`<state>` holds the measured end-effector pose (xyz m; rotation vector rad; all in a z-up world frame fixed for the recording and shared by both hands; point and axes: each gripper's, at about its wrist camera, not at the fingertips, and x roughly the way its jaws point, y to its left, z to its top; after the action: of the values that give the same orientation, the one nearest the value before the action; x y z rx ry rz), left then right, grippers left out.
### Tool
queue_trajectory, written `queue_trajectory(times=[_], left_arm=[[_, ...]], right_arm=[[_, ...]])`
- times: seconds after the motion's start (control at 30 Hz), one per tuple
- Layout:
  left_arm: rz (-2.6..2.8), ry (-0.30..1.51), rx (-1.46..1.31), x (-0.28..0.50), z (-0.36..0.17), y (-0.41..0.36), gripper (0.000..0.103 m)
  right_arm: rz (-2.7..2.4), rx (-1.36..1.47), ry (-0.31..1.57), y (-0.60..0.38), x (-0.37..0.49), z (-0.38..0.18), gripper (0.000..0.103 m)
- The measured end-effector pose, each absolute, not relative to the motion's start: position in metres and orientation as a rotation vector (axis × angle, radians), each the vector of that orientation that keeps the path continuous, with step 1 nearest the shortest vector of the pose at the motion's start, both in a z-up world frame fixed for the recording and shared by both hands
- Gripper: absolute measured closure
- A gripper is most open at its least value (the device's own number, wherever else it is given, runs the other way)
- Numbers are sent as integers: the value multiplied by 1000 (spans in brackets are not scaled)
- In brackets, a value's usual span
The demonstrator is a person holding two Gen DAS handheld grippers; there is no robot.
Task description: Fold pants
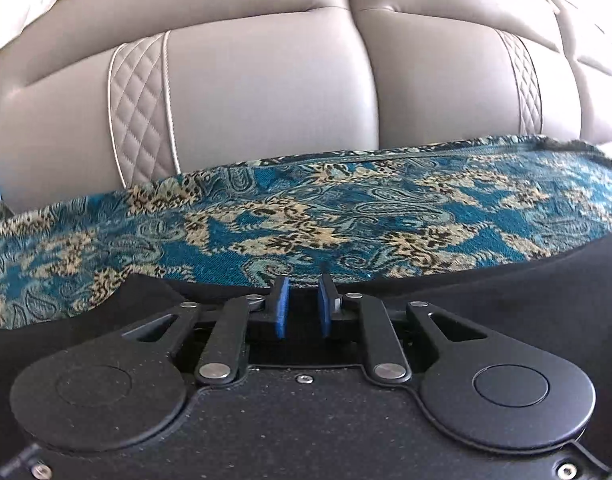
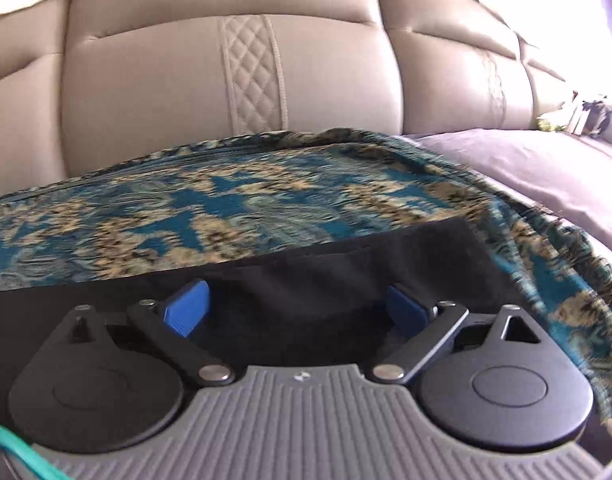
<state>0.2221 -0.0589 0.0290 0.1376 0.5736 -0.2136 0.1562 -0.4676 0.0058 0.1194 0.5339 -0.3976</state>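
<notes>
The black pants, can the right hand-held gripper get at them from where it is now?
Probably yes. The right hand-held gripper is open with its blue pads spread, and the black pants lie directly between and ahead of them on the patterned cover. Nothing visible blocks the way.

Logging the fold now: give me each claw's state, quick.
Left claw: nearly shut, narrow gap, over the black pants; grip cannot be told.
Right claw: open, holding nothing.
</notes>
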Motion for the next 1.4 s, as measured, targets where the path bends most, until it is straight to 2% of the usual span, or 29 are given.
queue_trajectory(times=[0.1, 0.23, 0.4, 0.6, 0.67, 0.7, 0.77, 0.87, 0.97, 1.13, 1.3, 1.4], left_arm=[[-221, 589, 171, 218, 33, -58, 85], [-244, 631, 135, 204, 47, -42, 73], [-228, 528, 188, 161, 65, -16, 64], [-128, 533, 237, 124, 57, 27, 66], [-74, 554, 214, 118, 52, 46, 78], [-46, 563, 198, 116, 50, 57, 79], [14, 568, 182, 109, 48, 78, 80], [94, 560, 177, 101, 46, 107, 80], [165, 562, 151, 97, 42, 140, 80], [238, 589, 63, 95, 32, 188, 78], [214, 555, 43, 93, 28, 206, 74], [188, 536, 13, 95, 24, 218, 73]], right_arm=[[-395, 127, 530, -475, 157, 5, 3], [-428, 122, 487, -473, 150, 7, 4], [-436, 104, 360, -452, 127, 19, 5], [-208, 190, 324, -388, 101, 24, 5], [-116, 174, 383, -355, 102, 20, 12], [-61, 168, 409, -335, 102, 17, 14], [62, 148, 460, -293, 104, 12, 23], [220, 36, 479, -222, 107, 14, 32], [354, -41, 494, -157, 121, 21, 36], [423, -72, 548, -86, 170, 26, 37], [332, -150, 552, -67, 215, 29, 39], [265, -144, 573, -67, 239, 28, 34]])
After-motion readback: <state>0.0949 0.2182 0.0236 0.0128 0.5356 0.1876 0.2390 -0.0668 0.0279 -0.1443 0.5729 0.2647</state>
